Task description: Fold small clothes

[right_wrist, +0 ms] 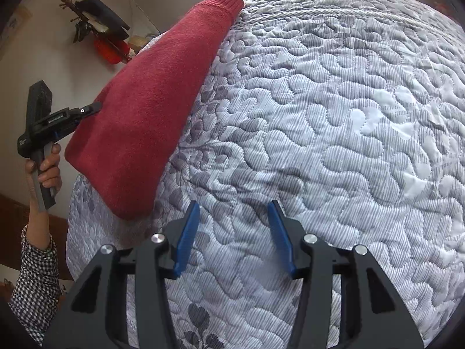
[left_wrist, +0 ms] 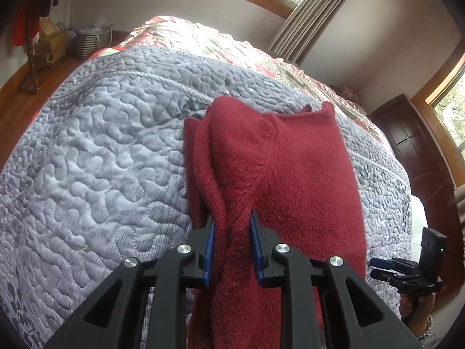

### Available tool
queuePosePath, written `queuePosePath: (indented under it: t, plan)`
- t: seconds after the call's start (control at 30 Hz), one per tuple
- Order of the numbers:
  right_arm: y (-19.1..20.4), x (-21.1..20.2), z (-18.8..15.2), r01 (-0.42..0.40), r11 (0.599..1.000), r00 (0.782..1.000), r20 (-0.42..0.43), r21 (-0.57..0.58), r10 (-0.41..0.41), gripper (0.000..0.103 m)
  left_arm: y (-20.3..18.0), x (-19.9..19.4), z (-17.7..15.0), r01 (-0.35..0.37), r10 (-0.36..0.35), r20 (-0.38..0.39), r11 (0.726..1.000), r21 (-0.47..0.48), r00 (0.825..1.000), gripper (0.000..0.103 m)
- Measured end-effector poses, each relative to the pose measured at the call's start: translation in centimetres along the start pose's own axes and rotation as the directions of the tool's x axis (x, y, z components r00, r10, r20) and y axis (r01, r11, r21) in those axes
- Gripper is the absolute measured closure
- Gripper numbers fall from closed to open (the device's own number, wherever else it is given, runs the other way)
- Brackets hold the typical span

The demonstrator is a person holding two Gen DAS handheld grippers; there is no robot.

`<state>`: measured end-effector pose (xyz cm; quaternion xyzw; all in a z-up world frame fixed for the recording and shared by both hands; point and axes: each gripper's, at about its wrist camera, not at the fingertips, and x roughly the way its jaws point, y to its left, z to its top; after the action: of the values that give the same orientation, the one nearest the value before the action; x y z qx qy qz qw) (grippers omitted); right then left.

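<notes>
A: How many garments are out?

B: One. A single red sweater, knitted, lying partly on the bed and partly lifted off it. The bed carries one grey quilt with a wavy stitched pattern, and beyond it a floral cover shows near the head end.

A: And the tools?

B: Two, one in each hand. The left tool has its two blue pads pressed in on a bunched fold of the sweater, pinching the knit between them. In the right wrist view you see that same tool from the side, held up by a hand with a checked sleeve, and the sweater hangs from it in a slope down to the quilt.

A: Where does the sweater end?

B: One ribbed cuff or hem edge lies far up the quilt; the lower fold rests on the quilt just beside the right tool's left pad.

A: The right tool?

B: The right tool is spread wide, two blue pads apart, with only quilt between them. It grips nothing and hangs just above the bed, near the sweater but not touching it.

A: Anything else in the room?

B: One curtain, one dark wooden door, and a striped basket by the far wall.
</notes>
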<state>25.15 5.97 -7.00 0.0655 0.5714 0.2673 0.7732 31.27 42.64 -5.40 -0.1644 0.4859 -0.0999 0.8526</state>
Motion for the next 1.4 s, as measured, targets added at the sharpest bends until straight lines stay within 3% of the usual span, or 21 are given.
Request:
queuePosePath:
  t: [0.1, 0.33, 0.43, 0.57, 0.7, 0.83, 0.87, 0.9, 1.0, 1.17, 1.27, 1.4]
  plan:
    - [0.7, 0.2, 0.1, -0.012, 1.000, 1.000, -0.011, -0.015, 0.012, 0.054, 0.4, 0.8, -0.4, 0.007, -0.007, -0.002, 1.000, -0.002, 1.000, 0.078]
    - [3.2, -0.1, 0.4, -0.088, 0.996, 0.996, -0.007, -0.033, 0.088, 0.051, 0.9, -3.5, -2.0, 0.040, -0.040, 0.027, 0.999, 0.000, 0.999, 0.049]
    - [4.8, 0.0, 0.7, -0.135, 0.990, 0.991, -0.014, -0.040, 0.134, 0.048, 0.5, -5.0, -3.7, 0.016, -0.017, 0.024, 0.999, 0.043, 1.000, 0.047]
    - [6.2, 1.3, 1.2, -0.166, 0.986, 0.986, -0.037, -0.020, 0.166, 0.046, -0.3, -5.6, -5.7, 0.046, -0.046, 0.003, 0.996, 0.072, 0.999, 0.047]
    - [6.4, 3.1, 1.8, -0.177, 0.984, 0.982, -0.065, 0.020, 0.178, 0.046, -0.8, -4.4, -6.4, 0.032, -0.029, -0.025, 0.995, 0.090, 0.999, 0.051]
    - [6.1, 5.0, 2.0, -0.204, 0.977, 0.973, -0.092, 0.067, 0.210, 0.046, 0.2, -2.9, -6.7, 0.001, 0.003, -0.047, 0.998, 0.065, 0.999, 0.071]
    - [6.0, 5.4, 2.0, -0.217, 0.973, 0.969, -0.100, 0.077, 0.224, 0.055, 0.6, -2.6, -6.6, 0.013, -0.011, -0.053, 0.999, 0.044, 0.999, 0.075]
    - [5.9, 5.6, 1.9, -0.242, 0.967, 0.962, -0.107, 0.085, 0.250, 0.072, 0.9, -2.6, -6.5, 0.026, -0.024, -0.054, 0.999, 0.026, 0.998, 0.077]
    - [6.2, 4.3, 1.9, -0.256, 0.965, 0.961, -0.089, 0.064, 0.261, 0.085, 0.5, -3.1, -6.1, 0.043, -0.042, -0.036, 0.999, 0.021, 0.998, 0.082]
    - [6.6, 0.6, 1.3, -0.224, 0.974, 0.974, -0.023, 0.017, 0.225, 0.087, -0.7, -3.8, -6.7, 0.038, -0.036, -0.018, 0.997, 0.074, 0.999, 0.086]
    - [5.7, 2.6, 0.7, -0.163, 0.986, 0.983, -0.081, 0.026, 0.165, 0.087, -0.3, -2.2, -7.4, 0.030, -0.026, -0.048, 0.996, 0.088, 0.998, 0.086]
    - [4.7, 4.5, 0.2, -0.148, 0.988, 0.984, -0.094, 0.043, 0.152, 0.086, 0.0, -0.9, -8.1, 0.021, -0.016, -0.054, 0.996, 0.090, 0.998, 0.085]
